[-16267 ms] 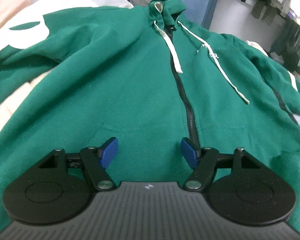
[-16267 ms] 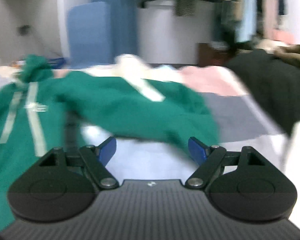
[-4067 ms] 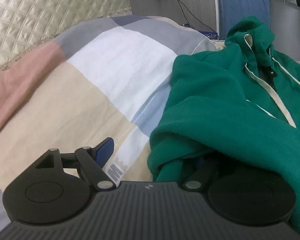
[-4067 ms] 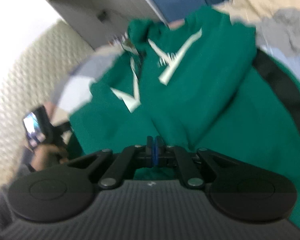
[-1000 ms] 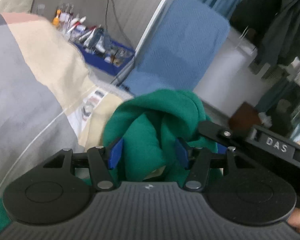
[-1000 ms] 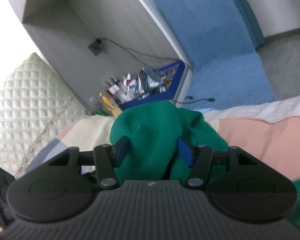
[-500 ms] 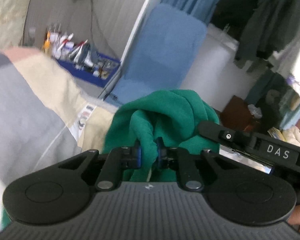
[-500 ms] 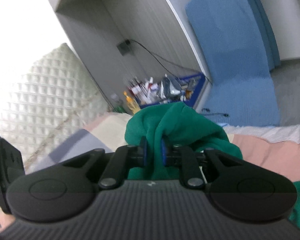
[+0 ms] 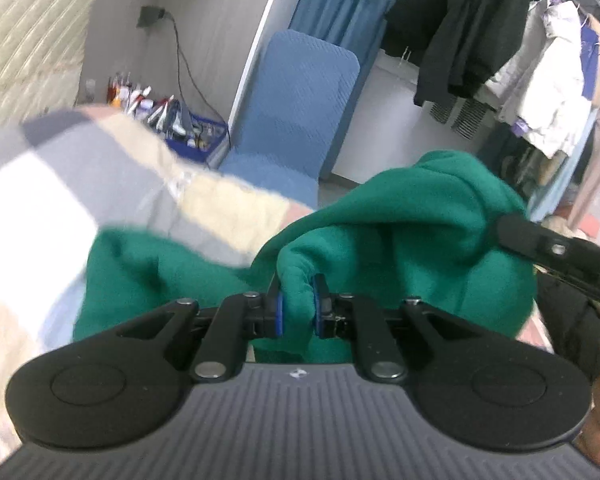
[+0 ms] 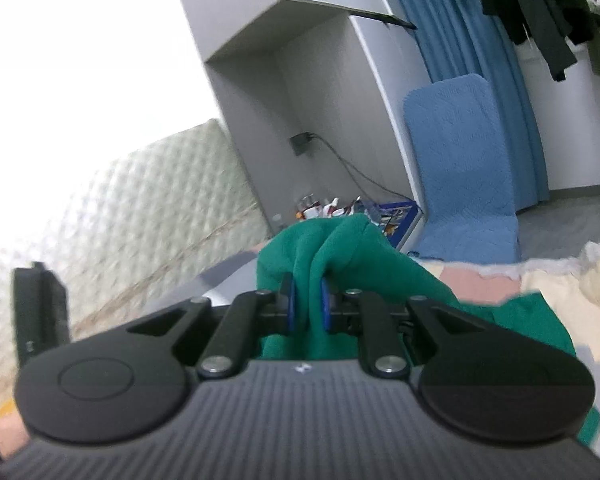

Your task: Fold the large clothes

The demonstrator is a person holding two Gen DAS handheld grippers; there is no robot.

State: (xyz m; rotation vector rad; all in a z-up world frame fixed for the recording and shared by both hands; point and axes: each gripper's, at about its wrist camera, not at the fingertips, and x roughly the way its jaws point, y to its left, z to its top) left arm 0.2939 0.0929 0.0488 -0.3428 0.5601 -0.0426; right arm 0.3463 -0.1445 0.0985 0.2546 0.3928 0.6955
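Green fleece hooded sweatshirt point(image 9: 412, 236): bunched top pinched shut in left gripper point(image 9: 298, 310) and right gripper point(image 10: 309, 306), lifted off patchwork quilt point(image 9: 60, 184) for folding.

We are seeing a blue chair point(image 9: 300, 120) standing beside a blue crate of bottles point(image 9: 188, 136), dark coats point(image 9: 452, 40) hanging behind.

This is a bedroom in a home. A bed point(image 9: 60, 184) with a patchwork cover in grey, white, cream and pink fills the foreground, backed by a quilted headboard point(image 10: 148, 208). Coats and jackets point(image 9: 460, 40) hang on an open rack (dark ones beside pale ones). A blue curtain point(image 10: 460, 32), a blue padded chair point(image 9: 300, 120) and a crate of bottles point(image 9: 196, 136) stand along the wall.
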